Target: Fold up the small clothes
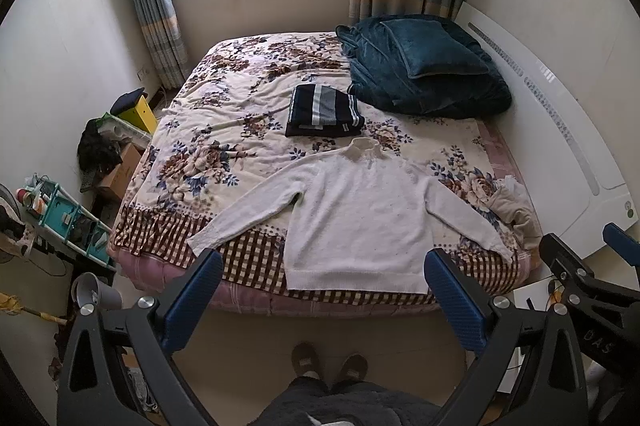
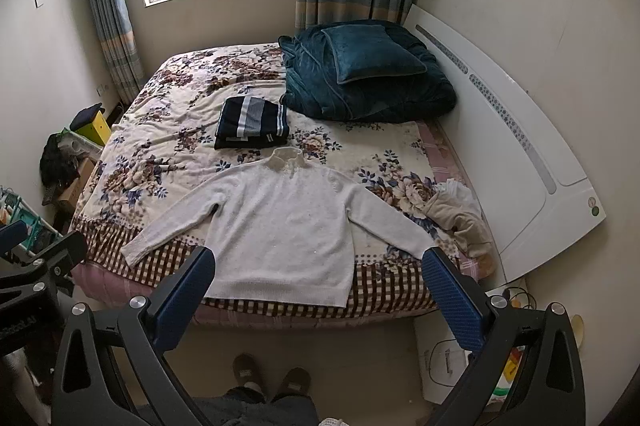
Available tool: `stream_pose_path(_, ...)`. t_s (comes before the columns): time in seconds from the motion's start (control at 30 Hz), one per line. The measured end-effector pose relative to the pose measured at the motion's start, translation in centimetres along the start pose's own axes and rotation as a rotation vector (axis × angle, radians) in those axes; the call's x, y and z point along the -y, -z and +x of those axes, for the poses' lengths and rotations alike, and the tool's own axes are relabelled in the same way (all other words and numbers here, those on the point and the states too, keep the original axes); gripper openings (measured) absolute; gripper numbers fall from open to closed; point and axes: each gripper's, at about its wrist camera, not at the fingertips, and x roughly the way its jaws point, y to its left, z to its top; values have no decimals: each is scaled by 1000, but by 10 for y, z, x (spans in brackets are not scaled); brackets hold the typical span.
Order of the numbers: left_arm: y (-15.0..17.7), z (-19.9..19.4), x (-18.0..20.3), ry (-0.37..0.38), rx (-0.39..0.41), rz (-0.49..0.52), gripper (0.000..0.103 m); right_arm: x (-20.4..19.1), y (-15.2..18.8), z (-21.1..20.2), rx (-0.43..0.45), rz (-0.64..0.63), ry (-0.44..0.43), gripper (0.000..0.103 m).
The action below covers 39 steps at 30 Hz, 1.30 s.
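Observation:
A white turtleneck sweater [image 1: 356, 214] lies flat on the bed, sleeves spread, hem at the near edge; it also shows in the right wrist view [image 2: 280, 226]. A folded dark striped garment [image 1: 324, 112] sits behind its collar, also seen in the right wrist view [image 2: 252, 124]. A crumpled beige garment [image 1: 516, 206] lies at the bed's right side, and shows in the right wrist view [image 2: 460, 218]. My left gripper [image 1: 324, 290] is open and empty, held above the floor before the hem. My right gripper [image 2: 318, 286] is open and empty, likewise before the bed.
The bed has a floral blanket [image 1: 224, 114]. A teal quilt with a pillow [image 1: 424, 70] lies at the far right. A white headboard [image 1: 560, 130] lines the right wall. Boxes and a rack [image 1: 72, 222] crowd the left floor. My feet [image 1: 328, 366] stand below.

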Motion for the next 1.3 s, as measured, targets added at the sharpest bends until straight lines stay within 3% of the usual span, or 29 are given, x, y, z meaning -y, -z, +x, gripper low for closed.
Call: stream_pose_path(1.3,-7,-3,5,-1,11,18,103,-4,-3,-1,-10,-27,-9,103)
